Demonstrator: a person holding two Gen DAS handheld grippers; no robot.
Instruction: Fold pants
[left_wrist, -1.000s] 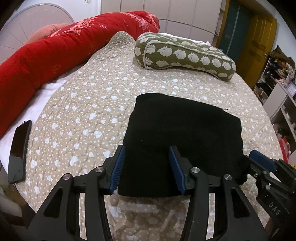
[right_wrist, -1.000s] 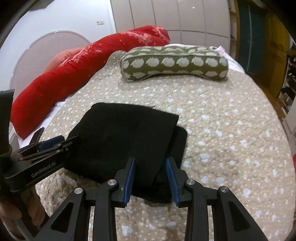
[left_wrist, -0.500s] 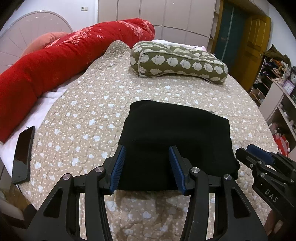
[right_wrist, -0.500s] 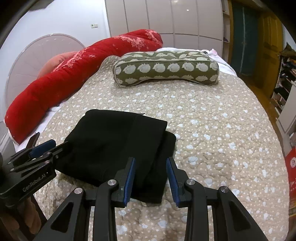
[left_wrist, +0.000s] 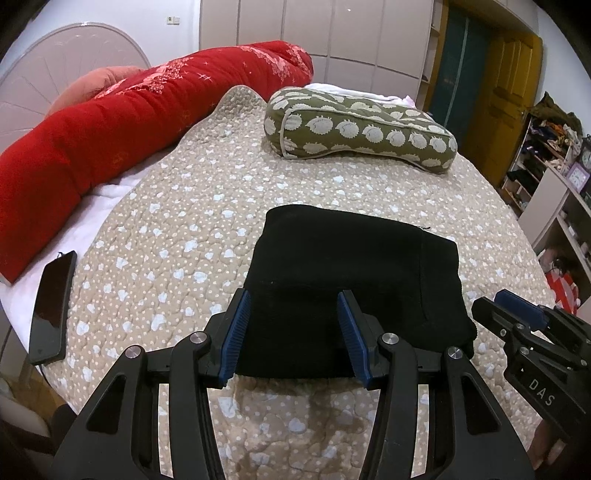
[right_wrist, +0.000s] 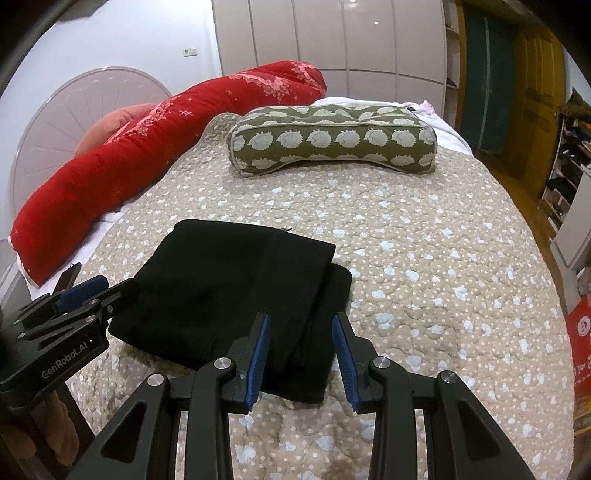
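The near edge of the pants (left_wrist: 351, 280) lies behind the left claw (left_wrist: 293, 332) fingers, and in the right wrist view their near right corner sits behind the right claw (right_wrist: 301, 350). Left of the pants, the red bolster (left_wrist: 110, 129) runs off the picture's edge. The phone (right_wrist: 70, 273) left of the pants is mostly hidden behind the left claw. Shelf (left_wrist: 546, 166) contents, far right of the pants, are too small to tell.

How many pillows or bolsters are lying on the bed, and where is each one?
2. The long red bolster lies along the left edge by the headboard; the green patterned pillow lies across the far end. A pinkish cushion behind the bolster may be a third.
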